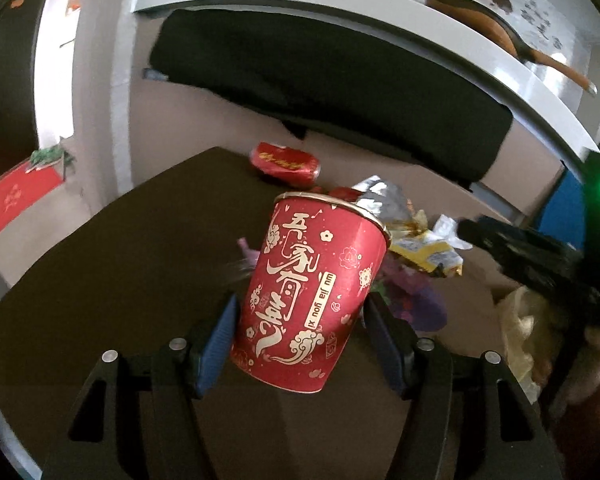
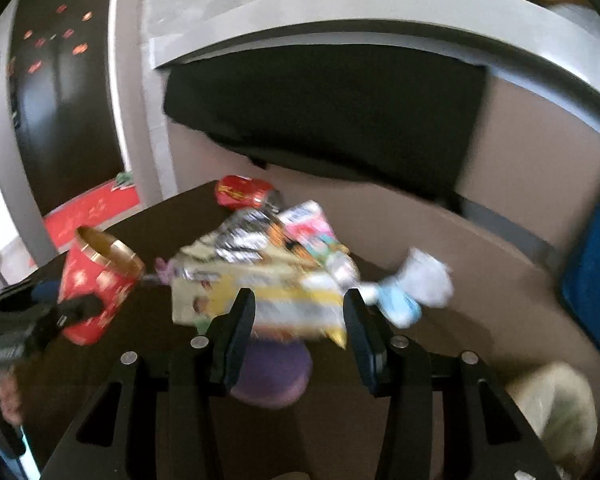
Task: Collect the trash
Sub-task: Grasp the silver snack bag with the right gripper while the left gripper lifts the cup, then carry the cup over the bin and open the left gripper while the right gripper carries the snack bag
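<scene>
Left wrist view: a red paper cup (image 1: 312, 292) with gold print is seen between the blue pads of the left gripper (image 1: 300, 332), rim tilted up and away to the right, long axis roughly along the fingers. Jaws are set wide; contact w/ the cup wall appears present, so the cup is judged clamped. Crumpled wrappers (image 1: 424, 248) lie just beyond the rim on the dark table (image 1: 100, 280).

Right wrist view (blurred): a bundle of snack wrappers (image 2: 268, 276) is seen between the fingers of the right gripper (image 2: 300, 320), jaws apart approx. to bundle width; grip is judged likely, not certain. The cup is seen at far left, mouth open toward the bundle. A red packet (image 2: 242, 192) remains at the table's far edge.

Next move turns on bundle-to-cup-mouth alignment: cup lies left of the right gripper.
</scene>
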Demonstrator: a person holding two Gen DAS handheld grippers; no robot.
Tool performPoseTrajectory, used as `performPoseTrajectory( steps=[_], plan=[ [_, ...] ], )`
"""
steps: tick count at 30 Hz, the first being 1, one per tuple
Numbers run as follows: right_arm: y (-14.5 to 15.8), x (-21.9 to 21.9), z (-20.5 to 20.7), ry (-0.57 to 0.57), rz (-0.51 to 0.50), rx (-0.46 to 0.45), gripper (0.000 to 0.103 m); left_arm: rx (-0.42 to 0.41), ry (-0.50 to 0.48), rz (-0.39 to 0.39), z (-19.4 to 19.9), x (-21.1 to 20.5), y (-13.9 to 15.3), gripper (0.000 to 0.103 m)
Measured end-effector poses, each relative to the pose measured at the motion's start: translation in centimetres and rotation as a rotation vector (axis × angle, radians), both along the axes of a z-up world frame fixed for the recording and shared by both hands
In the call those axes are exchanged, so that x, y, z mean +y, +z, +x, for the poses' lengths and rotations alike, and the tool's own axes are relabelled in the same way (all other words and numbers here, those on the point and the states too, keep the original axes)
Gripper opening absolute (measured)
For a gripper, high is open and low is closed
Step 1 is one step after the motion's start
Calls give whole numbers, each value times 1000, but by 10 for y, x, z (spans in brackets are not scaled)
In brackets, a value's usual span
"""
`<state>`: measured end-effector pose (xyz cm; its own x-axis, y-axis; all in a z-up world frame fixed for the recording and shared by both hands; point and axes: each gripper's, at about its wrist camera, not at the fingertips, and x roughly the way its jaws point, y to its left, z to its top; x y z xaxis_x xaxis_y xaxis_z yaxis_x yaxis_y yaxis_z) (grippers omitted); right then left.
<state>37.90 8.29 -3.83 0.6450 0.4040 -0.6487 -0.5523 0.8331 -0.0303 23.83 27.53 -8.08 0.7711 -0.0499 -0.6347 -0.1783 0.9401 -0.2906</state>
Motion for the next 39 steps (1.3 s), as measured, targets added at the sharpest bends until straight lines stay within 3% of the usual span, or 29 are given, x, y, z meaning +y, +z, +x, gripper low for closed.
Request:
performPoseTrajectory(
  steps=[6, 9, 12, 13, 14, 19, 27, 33, 39],
  plan=[
    [-19, 43, 57, 48, -59, 103, 42, -15, 73, -28, -15, 32, 0, 64],
    [-40, 62, 84, 34, -160, 122, 41, -16, 94, -55, -17, 40, -4, 64],
    [-57, 67, 99, 9, -181, 184, 34, -13, 108, -69, -18, 44, -5, 64],
    [-56, 65, 98, 4, -168, 179, 28, -18, 113, -65, -19, 45, -4, 64],
    [-52, 63, 94, 6, -150, 167, 9, -24, 117, -59, -19, 45, -2, 64],
    [-2, 59, 56, -24, -160, -23, 5, -57, 132, -51, -17, 41, 11, 64],
    [66, 46, 1, -5, -116, -227, 5, -129, 100, -4, -12, 15, 50, 64],
    [96, 11, -20, -47, -74, -291, 5, -182, 79, 13, -8, -8, 84, 64],
    [125, -47, -39, -136, -33, -332, 5, -229, 7, 35, 3, -58, 110, 64]
  ],
)
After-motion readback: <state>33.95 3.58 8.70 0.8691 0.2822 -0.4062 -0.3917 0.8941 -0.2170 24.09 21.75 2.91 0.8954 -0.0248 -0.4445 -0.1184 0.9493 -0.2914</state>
